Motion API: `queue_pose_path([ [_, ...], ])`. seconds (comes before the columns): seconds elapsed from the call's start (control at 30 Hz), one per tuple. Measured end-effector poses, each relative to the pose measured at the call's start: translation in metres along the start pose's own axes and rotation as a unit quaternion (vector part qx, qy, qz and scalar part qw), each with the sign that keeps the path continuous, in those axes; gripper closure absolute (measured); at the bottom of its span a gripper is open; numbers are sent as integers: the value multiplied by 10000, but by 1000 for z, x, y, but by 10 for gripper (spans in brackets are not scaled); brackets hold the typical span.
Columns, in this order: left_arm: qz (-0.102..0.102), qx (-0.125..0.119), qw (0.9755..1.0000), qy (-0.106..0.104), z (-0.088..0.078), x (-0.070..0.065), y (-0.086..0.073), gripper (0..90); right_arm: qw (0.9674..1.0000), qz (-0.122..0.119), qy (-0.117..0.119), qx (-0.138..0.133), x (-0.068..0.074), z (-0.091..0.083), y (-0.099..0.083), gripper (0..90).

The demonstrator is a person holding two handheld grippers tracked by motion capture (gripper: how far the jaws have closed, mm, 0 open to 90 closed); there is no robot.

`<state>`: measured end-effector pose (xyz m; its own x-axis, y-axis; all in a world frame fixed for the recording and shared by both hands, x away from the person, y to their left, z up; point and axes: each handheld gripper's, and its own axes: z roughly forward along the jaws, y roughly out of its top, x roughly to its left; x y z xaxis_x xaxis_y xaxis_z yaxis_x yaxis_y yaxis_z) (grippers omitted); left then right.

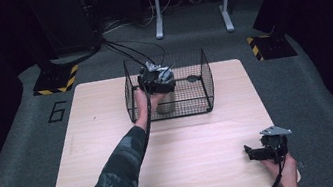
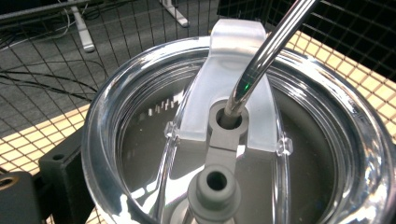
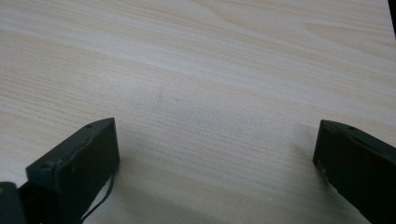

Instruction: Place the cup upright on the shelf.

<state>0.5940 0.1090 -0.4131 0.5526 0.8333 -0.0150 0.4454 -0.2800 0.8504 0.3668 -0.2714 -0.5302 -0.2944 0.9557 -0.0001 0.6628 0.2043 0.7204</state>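
Already the tumbler (image 1: 165, 101) stands inside the wire basket (image 1: 204, 75) at the far middle of the table (image 1: 110, 133), so the placing looks largely done as far as can be judged; what seems left is to let go and draw the left tool (image 1: 154, 79) up and out over the basket's rim. That tool hangs right above the tumbler, and its own camera looks straight down onto the clear lid (image 2: 116, 107), where a metal straw (image 2: 266, 56) runs into the grey socket at the lid's middle. One black jaw shows at the lower left beside the lid's rim, close to it or touching; the other is out of sight, so whether the tool grips the tumbler or has released it I cannot tell. The right tool (image 1: 260, 152) rests low at the near right of the table, well apart from the basket, its jaws spread wide over bare wood and holding nothing.
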Motion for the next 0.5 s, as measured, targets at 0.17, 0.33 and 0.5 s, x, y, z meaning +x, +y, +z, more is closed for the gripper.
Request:
queue_pose_path([
  [0.17, 48, 91, 9999, -18, -3, 0, -2, 34, 10000, 9, 4, 6, 0, 0, 0, 0],
  [0.33, 161, 147, 9998, -28, -6, 0, -3, 35, 10000, 9, 6, 9, 0, 0, 0, 0],
  [0.5, 157, 153, 9998, -33, -6, 0, -2, 33, 10000, 9, 8, 10, 0, 0, 0, 0],
])
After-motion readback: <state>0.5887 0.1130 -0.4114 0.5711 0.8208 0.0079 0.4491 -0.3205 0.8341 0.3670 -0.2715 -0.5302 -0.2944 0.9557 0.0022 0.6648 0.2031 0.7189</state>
